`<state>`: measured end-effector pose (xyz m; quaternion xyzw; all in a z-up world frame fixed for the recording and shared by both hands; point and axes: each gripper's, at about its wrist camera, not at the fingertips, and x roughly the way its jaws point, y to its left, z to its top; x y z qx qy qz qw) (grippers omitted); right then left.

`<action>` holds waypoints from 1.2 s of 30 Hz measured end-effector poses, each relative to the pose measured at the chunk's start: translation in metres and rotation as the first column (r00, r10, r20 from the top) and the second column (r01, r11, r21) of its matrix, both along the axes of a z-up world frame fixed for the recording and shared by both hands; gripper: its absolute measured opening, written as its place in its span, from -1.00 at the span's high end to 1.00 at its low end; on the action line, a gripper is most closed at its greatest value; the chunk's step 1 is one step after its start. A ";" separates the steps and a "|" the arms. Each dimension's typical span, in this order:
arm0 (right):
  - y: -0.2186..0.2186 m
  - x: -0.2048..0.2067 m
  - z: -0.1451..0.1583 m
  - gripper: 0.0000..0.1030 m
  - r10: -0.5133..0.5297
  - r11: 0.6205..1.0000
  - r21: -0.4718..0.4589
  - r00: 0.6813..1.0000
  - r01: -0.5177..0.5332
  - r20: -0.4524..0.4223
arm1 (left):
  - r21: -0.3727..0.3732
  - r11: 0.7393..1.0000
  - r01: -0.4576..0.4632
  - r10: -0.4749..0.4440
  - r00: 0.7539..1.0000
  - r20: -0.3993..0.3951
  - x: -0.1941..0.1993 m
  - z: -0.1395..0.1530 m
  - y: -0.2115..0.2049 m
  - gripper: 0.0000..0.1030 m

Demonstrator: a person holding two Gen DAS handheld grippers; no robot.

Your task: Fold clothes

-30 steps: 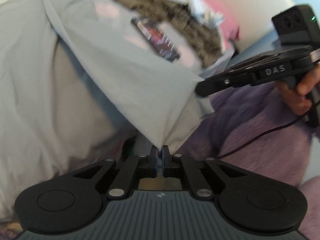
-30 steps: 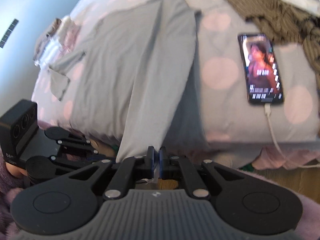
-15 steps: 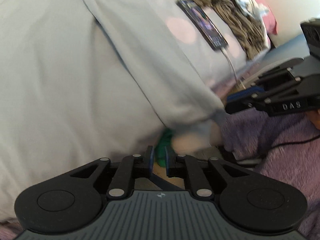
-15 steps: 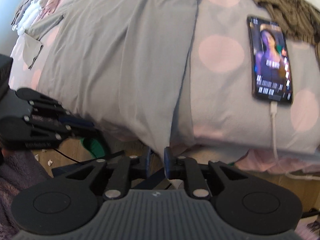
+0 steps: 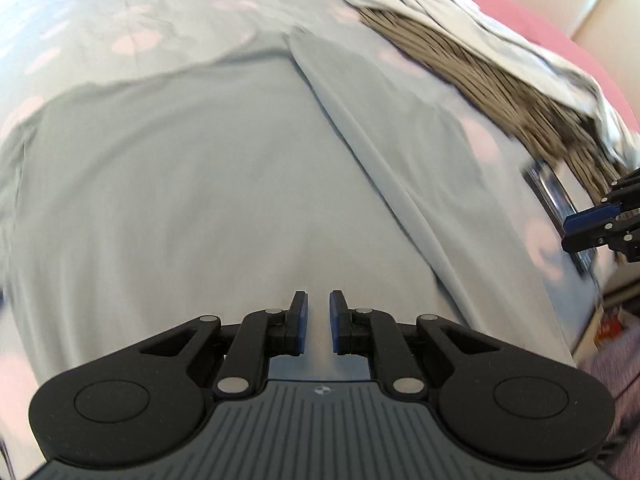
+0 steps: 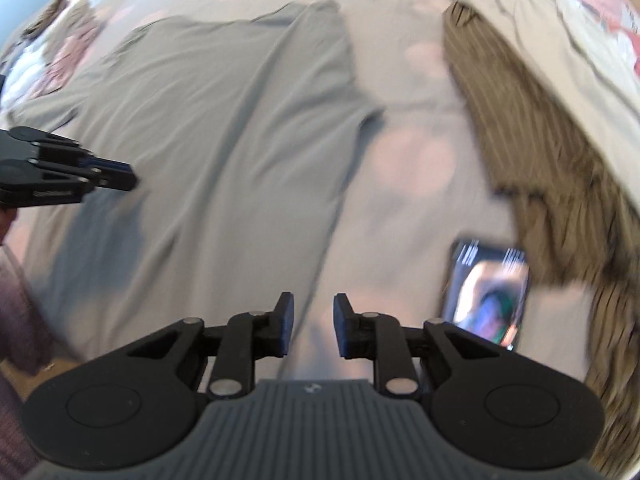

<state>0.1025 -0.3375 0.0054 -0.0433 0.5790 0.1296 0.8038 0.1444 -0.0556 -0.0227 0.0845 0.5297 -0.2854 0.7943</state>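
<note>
A light grey garment (image 5: 200,200) lies spread flat on the bed, one long side folded in as a strip (image 5: 400,160). My left gripper (image 5: 318,298) hovers over its near part with the jaws a small way apart and no cloth between them. My right gripper (image 6: 310,300) hangs over the garment's right edge (image 6: 336,216); its jaws are opening and hold nothing. Each gripper shows in the other's view: the right gripper (image 5: 588,224) at the far right, the left gripper (image 6: 116,178) at the left, above the grey garment (image 6: 224,140).
The bed sheet (image 6: 412,160) is grey with pink dots. A lit phone (image 6: 486,296) lies right of the garment. A brown striped garment (image 6: 540,140) and pale clothes lie beyond it. Folded clothes (image 6: 60,40) sit far left. A purple sleeve (image 6: 16,300) is at the bed's edge.
Both grippers held the garment's hem at the bed's edge. They have let it go, parted their jaws and moved in over the bed. The garment now lies flat.
</note>
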 end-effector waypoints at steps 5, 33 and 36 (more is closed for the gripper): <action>-0.011 0.061 -0.006 0.53 -0.043 0.999 -0.006 0.999 0.043 0.021 | -0.006 1.000 0.009 -0.009 1.000 0.014 0.060 -0.014 -0.018 0.83; -0.048 0.142 -0.026 0.51 -0.261 0.922 0.280 0.964 0.266 -0.057 | -0.210 0.962 -0.173 0.183 0.982 0.032 0.244 -0.024 -0.077 0.72; -0.045 0.143 -0.031 0.51 -0.269 0.913 0.297 0.960 0.279 -0.076 | -0.261 0.942 -0.210 0.215 0.977 -0.012 0.239 -0.014 -0.061 0.28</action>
